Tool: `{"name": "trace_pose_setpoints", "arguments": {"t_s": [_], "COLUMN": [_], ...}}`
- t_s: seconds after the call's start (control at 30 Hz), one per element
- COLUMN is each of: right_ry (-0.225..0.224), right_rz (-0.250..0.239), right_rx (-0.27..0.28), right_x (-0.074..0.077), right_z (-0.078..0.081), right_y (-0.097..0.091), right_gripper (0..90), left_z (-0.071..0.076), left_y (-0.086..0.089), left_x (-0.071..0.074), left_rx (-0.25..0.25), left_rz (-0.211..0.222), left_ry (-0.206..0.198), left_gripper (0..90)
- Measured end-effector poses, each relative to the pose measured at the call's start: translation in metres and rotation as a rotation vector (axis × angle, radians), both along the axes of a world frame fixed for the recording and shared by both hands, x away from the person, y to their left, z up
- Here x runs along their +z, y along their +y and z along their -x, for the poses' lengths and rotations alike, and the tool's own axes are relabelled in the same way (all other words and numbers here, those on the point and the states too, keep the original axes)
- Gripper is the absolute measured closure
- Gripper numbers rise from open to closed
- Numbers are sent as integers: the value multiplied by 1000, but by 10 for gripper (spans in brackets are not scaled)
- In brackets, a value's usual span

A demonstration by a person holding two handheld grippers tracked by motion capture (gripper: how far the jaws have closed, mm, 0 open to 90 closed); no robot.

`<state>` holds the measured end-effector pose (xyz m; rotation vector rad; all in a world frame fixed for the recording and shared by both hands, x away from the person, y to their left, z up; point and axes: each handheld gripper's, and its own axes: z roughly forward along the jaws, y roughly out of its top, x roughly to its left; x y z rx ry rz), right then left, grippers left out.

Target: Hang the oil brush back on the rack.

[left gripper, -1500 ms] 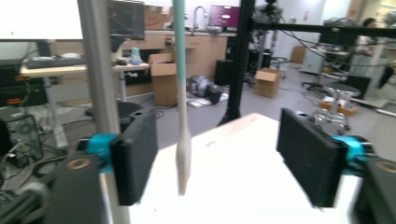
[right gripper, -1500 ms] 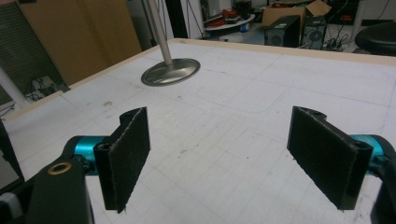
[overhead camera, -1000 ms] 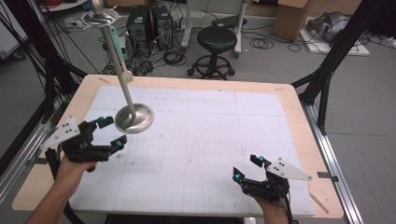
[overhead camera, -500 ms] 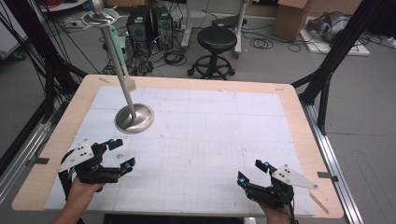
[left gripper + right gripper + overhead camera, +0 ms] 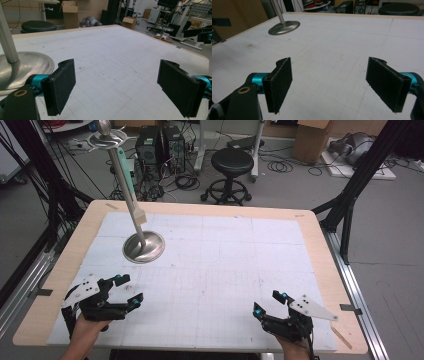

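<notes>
The tall metal stand with a round silver base (image 5: 144, 246) is seen whole from the high view, on the white gridded mat (image 5: 220, 270) far left, its pole upright; in the left gripper view the base (image 5: 22, 67) is cropped. The left gripper (image 5: 127, 291) and right gripper (image 5: 270, 304) are held low near the front edge, jaws spread apart, empty.

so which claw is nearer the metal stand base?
Left. The left claw sits just in front of the stand base, open and apart; the right claw is across the table, near the front right.
</notes>
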<state>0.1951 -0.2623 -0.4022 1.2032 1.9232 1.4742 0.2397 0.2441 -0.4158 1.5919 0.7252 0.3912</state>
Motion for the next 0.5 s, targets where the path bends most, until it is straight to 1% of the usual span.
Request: {"name": "trace_pose_setpoints", "arguments": {"t_s": [0.07,0.23,0.37,0.5], "right_ry": [10,4,3,2], "right_rz": [1,3,0,-2], "right_rx": [4,1,2,0], "right_x": [-1,0,0,0], "right_z": [0,0,0,0], "right_y": [1,1,1,0], "right_gripper": [200,200,200,201], "left_z": [0,0,0,-1], "left_y": [1,2,4,4], "left_x": [0,0,0,0], "left_rx": [2,7,13,18], "left_rz": [-2,0,12,11], "left_ry": [0,-2,1,1], "left_gripper": [156,157,158,157]}}
